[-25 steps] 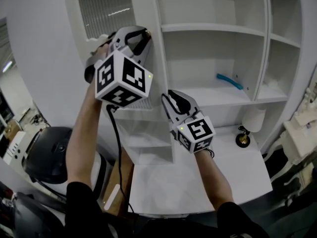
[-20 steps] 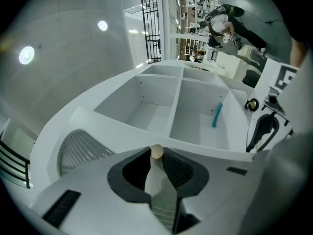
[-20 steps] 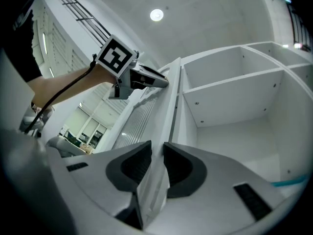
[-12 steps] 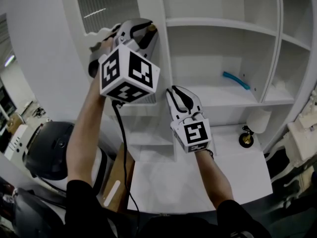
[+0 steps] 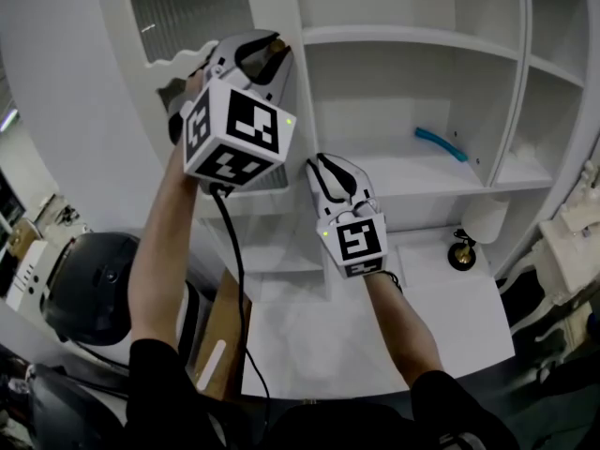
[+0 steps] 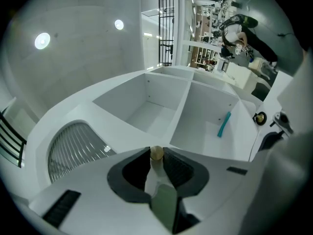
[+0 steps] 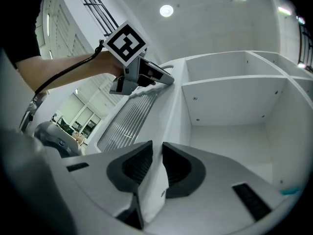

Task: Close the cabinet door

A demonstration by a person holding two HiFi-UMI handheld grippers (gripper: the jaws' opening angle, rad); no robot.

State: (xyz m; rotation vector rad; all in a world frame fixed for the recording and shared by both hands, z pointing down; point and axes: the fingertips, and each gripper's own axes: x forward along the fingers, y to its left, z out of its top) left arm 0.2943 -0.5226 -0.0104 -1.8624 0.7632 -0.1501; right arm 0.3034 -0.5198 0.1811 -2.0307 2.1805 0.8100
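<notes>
Cabinet door knob is pinched by left gripper; door edge is nipped by right gripper, jaws just closing. Right jaws could be trapped against frame if not released.

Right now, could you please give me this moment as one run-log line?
left gripper: shut on door knob | right gripper: jaws just closing, gripping cabinet door edge | cabinet door: open
</notes>
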